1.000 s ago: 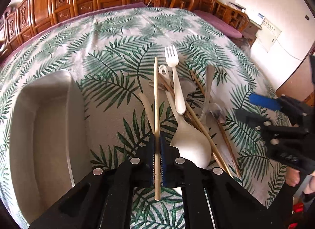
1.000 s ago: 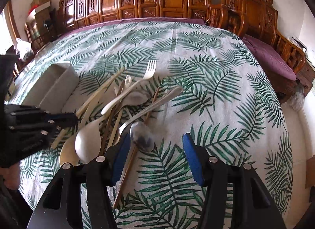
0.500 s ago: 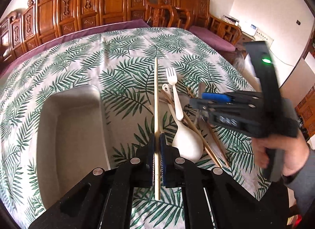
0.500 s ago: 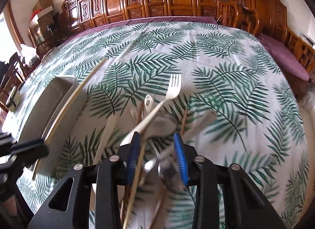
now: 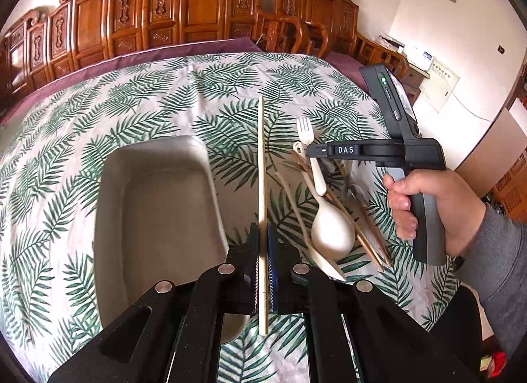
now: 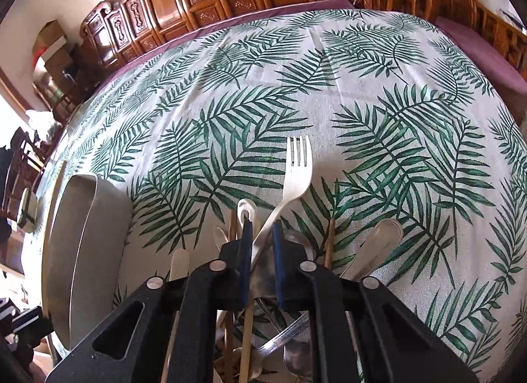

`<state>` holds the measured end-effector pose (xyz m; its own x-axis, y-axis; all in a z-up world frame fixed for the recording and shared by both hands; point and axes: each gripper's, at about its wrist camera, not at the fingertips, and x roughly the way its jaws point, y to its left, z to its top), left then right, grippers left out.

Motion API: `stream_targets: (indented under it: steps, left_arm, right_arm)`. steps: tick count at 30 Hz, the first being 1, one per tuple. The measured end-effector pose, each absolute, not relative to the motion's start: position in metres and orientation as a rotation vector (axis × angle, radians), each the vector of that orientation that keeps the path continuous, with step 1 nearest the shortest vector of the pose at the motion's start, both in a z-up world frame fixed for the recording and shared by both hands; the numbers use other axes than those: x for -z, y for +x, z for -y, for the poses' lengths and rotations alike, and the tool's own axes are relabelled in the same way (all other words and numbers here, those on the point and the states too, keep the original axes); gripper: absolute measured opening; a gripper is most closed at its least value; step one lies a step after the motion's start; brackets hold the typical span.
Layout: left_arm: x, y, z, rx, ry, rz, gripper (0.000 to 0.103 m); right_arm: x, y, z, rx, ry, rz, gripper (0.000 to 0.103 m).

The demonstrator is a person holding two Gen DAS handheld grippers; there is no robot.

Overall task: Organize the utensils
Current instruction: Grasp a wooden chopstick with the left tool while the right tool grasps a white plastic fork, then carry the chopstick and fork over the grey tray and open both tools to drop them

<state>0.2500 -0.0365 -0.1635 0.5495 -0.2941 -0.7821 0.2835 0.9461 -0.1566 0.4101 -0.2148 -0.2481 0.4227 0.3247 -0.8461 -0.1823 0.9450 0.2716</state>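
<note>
1. Left gripper (image 5: 263,271) — jaws clamped on one pale wooden chopstick (image 5: 262,165), which points away from the camera above the palm-leaf tablecloth (image 5: 164,103), just right of the grey oblong tray (image 5: 154,198).
2. Right gripper (image 6: 262,262), jaws have just been closing; they now stand narrow around the handle of the cream plastic fork (image 6: 296,172). Cannot tell if the pads press on it.
3. Fork tines lie on the cloth, pointing away; the handle runs back between the blue pads (image 6: 245,261).
4. Utensil pile sits under and around the right gripper — cream spoon (image 5: 332,231), brown chopsticks (image 5: 372,238), metal spoon handle (image 6: 378,244).
5. Tray lies on the cloth left of the pile, apart from it.
6. A hand (image 5: 431,211) in a grey sleeve holds the right gripper's handle over the pile.
</note>
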Motion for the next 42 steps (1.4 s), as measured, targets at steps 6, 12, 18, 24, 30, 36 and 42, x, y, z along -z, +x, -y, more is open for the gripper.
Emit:
stream_targets:
  steps: [6,12,18,24,30,36,42]
  left_arm:
    - [0.161,0.245,0.028,0.335,-0.024,-0.920,0.004]
    - [0.155,0.237,0.018,0.324,-0.037,-0.909,0.004]
    - [0.151,0.232,0.005,0.305,-0.040,-0.900,0.004]
    - [0.151,0.231,-0.007,0.286,-0.046,-0.896,0.004]
    - [0.163,0.238,-0.028,0.241,-0.061,-0.915,0.004]
    - [0.172,0.247,-0.041,0.207,-0.063,-0.940,0.004]
    - [0.169,0.252,-0.046,0.188,-0.064,-0.938,0.006]
  right_arm:
    - [0.248,0.414,0.212,-0.294,0.135,-1.116,0.010]
    - [0.250,0.420,0.209,-0.277,0.159,-1.130,0.010]
    - [0.243,0.416,0.206,-0.267,0.136,-1.112,0.004]
    - [0.229,0.406,0.203,-0.264,0.089,-1.083,0.003]
    - [0.205,0.387,0.193,-0.305,0.049,-1.044,0.003]
    - [0.179,0.362,0.169,-0.385,0.013,-1.003,0.004]
    - [0.162,0.345,0.141,-0.461,0.013,-0.979,0.004]
